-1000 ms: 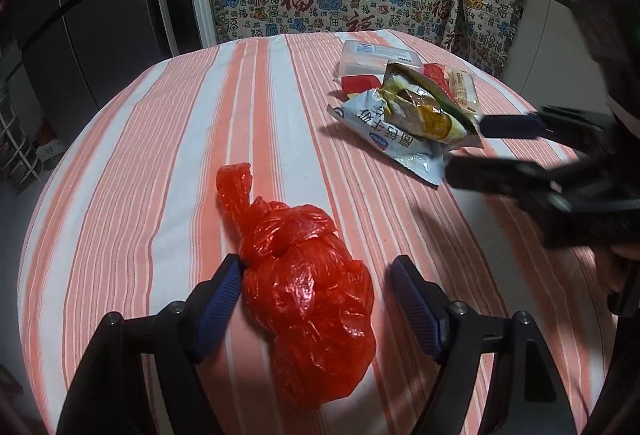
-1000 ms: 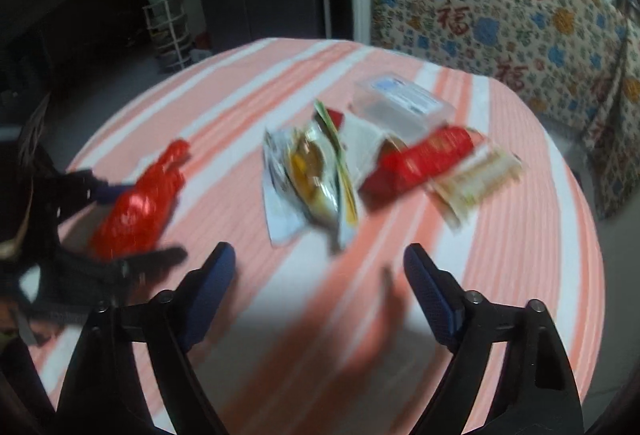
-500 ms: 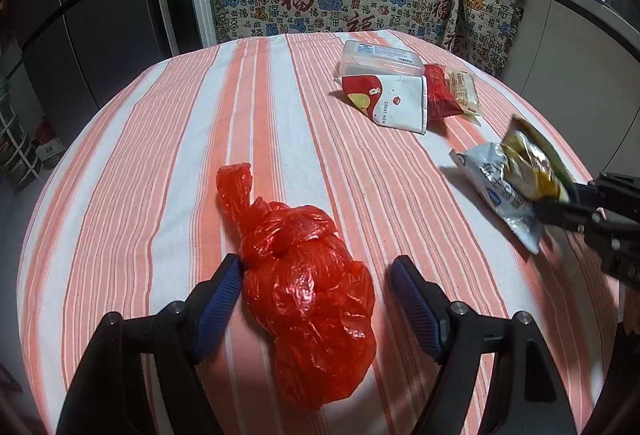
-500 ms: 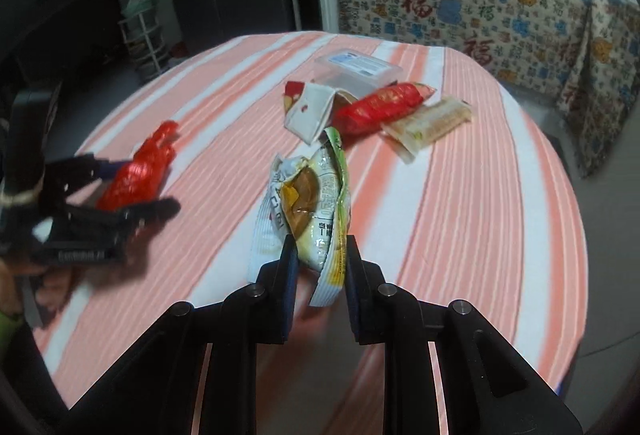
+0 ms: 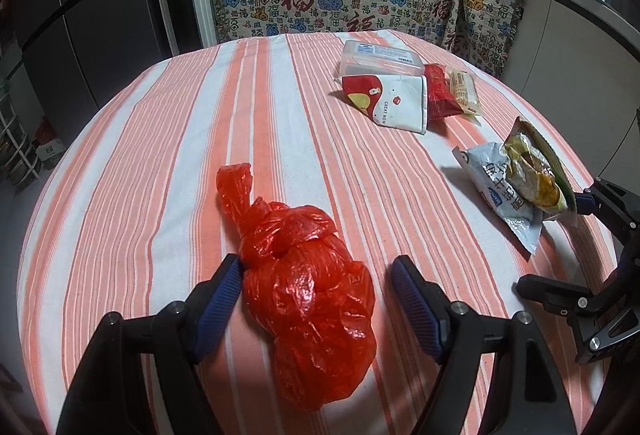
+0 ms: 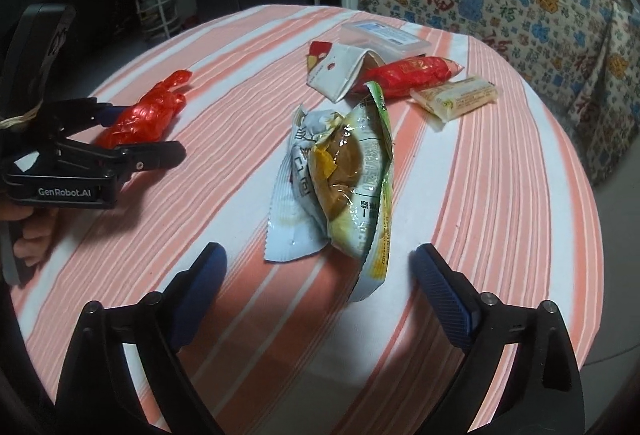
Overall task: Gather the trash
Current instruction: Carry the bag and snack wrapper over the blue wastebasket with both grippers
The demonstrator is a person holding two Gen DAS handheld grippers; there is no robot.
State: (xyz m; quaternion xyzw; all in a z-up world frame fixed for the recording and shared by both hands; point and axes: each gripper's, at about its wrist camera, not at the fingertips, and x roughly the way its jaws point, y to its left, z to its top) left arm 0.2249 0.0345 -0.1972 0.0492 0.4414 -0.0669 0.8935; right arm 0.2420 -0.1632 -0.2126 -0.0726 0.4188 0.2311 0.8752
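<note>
Far left on the striped worktop (image 5: 280,123) sits the knotted red bag (image 5: 308,295), soft crinkly film, likely light; the knot looks like the firmest place to pinch. The left gripper (image 5: 316,295) straddles it, fingers apart, one pad brushing the bag's side, the other clear. Moving right: the crumpled snack wrappers (image 6: 340,175) lie between the right gripper (image 6: 320,275), whose fingers are opening with nothing pressed. Thin, slippery foil, so I'd take the bunched middle. Further right and far, a white carton (image 6: 340,69), red packet (image 6: 412,75) and clear box (image 6: 384,37) overlap; what they hold can't be made out.
</note>
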